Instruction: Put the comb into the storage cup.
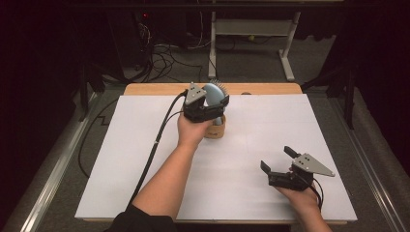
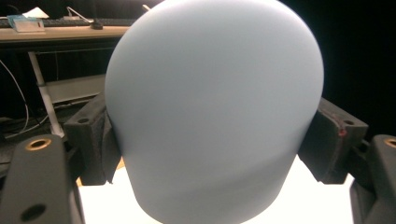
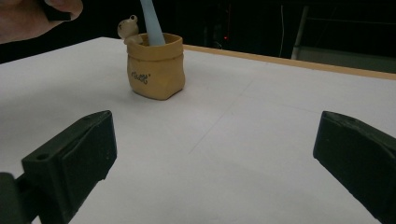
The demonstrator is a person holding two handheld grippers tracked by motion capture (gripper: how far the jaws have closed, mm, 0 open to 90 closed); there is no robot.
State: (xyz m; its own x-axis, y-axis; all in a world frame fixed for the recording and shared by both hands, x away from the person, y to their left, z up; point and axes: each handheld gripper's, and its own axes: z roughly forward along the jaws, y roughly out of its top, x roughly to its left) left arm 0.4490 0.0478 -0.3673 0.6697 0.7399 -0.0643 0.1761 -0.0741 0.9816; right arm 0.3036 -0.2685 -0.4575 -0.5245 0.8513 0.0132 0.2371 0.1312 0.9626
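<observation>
Presently on a white-topped table (image 1: 145, 159), wood-edged at its far side: one small tan holder (image 3: 155, 66) shaped like a sack, dark lettering on its front, a little frog figure (image 3: 127, 27) perched at its rim, standing upright on the far middle of the table; one pale blue hairbrush (image 1: 214, 94), handle down inside the holder, head raised above it with bristles turned away from the person. Left gripper (image 1: 211, 107): held above the holder, jaws closed against the two sides of the brush head, whose smooth blue back lies between the jaw pads in the left gripper view; judged a grip taken to lift the brush out or seat it in, which of the two cannot be told. Holding the wide head rather than the thin handle likely gives the pads more surface. Right gripper (image 1: 280, 162): at the near right of the table, well apart from the holder, jaws spread wide, nothing between them and touching nothing but, possibly, the tabletop; judged to be idle, perhaps placed to steady the holder if needed
</observation>
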